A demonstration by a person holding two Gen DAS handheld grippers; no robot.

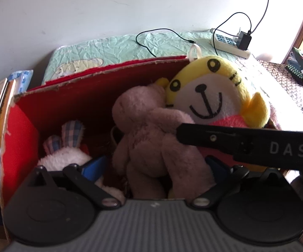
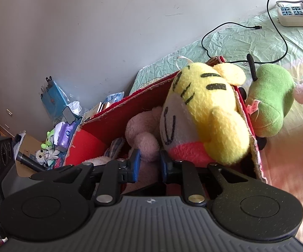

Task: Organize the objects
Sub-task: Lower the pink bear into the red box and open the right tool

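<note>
The left gripper [image 1: 154, 168] stands wide open over the red box [image 1: 84, 88], its blue pads [image 1: 93, 166] clear on either side of the pink plush [image 1: 149, 134], which lies directly ahead of it and just below, inside the box. No pad presses on the plush. The right gripper [image 2: 148, 164] reaches in from the right side; its jaws are drawn close together, and a lobe of the pink plush [image 2: 146, 145] sits at the gap, but whether the pads pinch it cannot be told from the right wrist view. The plush's long axis runs away from the left gripper, head at the far end toward the box's back wall, legs at the near end by the pads. The tiger plush [image 1: 212, 92] leans against the box's right wall, just right of the pink plush and touching it, face turned toward the left gripper. A white rabbit plush [image 1: 67, 151] lies low to the left. The green plush [image 2: 271, 103] rests outside the box, right of the right gripper, which is the nearer tool for it.
</note>
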